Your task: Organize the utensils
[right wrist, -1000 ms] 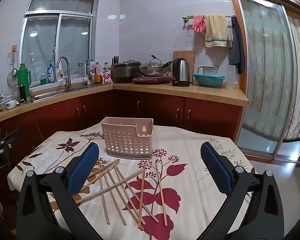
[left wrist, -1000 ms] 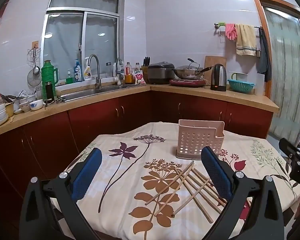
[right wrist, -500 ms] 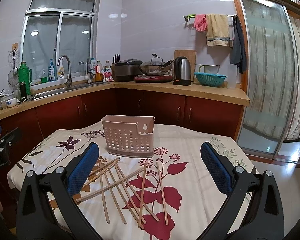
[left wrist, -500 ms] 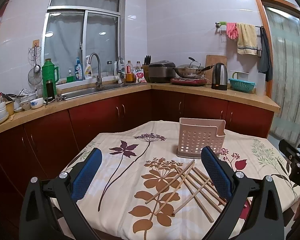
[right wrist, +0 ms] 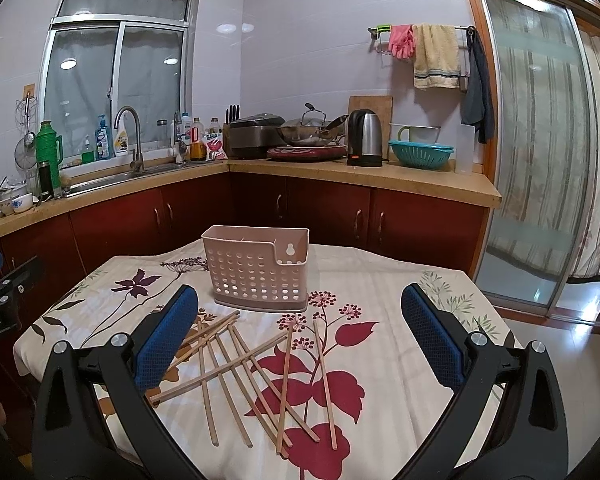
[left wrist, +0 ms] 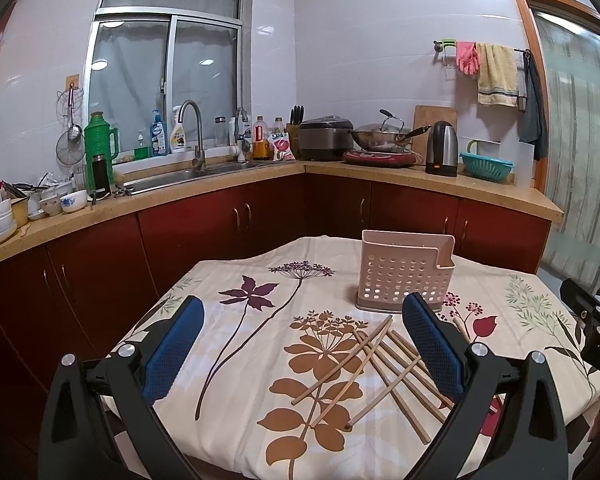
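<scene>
Several wooden chopsticks point(right wrist: 256, 372) lie scattered and crossed on the flowered tablecloth point(right wrist: 380, 280), in front of a pale pink perforated utensil holder point(right wrist: 256, 270) that stands upright. The same chopsticks point(left wrist: 380, 364) and holder point(left wrist: 404, 276) show in the left wrist view, right of centre. My left gripper point(left wrist: 300, 344) is open and empty, held above the near side of the table. My right gripper point(right wrist: 300, 340) is open and empty, above the chopsticks. The right gripper's body shows at the right edge of the left wrist view point(left wrist: 596, 320).
The table stands in a kitchen. Red cabinets with a counter point(right wrist: 340, 172) run behind it, carrying a sink point(left wrist: 188, 176), kettle point(right wrist: 364, 138), wok and bowls. A sliding glass door point(right wrist: 540, 160) is to the right. The table edges drop off left and right.
Both cameras have shifted slightly, so the holder and chopsticks sit a little higher in view. Both grippers stay open and empty. Nothing on the table has moved.
</scene>
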Tool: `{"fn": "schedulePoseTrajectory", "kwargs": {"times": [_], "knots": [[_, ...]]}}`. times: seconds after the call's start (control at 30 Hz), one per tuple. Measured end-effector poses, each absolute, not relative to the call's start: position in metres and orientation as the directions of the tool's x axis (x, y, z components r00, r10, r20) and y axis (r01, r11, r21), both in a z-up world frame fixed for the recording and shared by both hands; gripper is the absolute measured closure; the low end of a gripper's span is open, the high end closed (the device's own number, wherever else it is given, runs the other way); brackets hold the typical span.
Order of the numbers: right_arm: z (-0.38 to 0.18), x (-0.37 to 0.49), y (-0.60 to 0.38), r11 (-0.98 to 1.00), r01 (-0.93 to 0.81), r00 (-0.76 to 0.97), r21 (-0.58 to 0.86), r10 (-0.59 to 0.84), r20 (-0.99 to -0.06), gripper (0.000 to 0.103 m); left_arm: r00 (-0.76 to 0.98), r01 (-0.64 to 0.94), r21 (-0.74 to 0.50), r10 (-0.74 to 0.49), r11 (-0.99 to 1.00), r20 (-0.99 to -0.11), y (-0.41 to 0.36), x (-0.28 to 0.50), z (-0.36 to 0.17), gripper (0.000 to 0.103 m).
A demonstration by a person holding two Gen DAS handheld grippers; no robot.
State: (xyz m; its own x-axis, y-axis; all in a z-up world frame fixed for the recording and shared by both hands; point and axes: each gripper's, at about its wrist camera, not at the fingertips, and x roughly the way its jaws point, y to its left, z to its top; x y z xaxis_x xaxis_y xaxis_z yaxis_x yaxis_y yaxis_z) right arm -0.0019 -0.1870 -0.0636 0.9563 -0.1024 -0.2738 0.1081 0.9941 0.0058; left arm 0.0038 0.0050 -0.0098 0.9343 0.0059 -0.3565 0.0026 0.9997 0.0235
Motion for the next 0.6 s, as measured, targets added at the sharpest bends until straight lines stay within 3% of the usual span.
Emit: {"fn": "schedulePoseTrajectory", "kwargs": {"times": [0.6], "knots": [[-0.0637, -0.0021, -0.1874, 0.994, 0.109, 0.956, 0.007, -0.103, -0.273, 0.004, 0.934, 0.000, 0.022, 0.007, 1.000, -0.357, 0.0072, 0.0053, -0.0116, 0.006]]}}
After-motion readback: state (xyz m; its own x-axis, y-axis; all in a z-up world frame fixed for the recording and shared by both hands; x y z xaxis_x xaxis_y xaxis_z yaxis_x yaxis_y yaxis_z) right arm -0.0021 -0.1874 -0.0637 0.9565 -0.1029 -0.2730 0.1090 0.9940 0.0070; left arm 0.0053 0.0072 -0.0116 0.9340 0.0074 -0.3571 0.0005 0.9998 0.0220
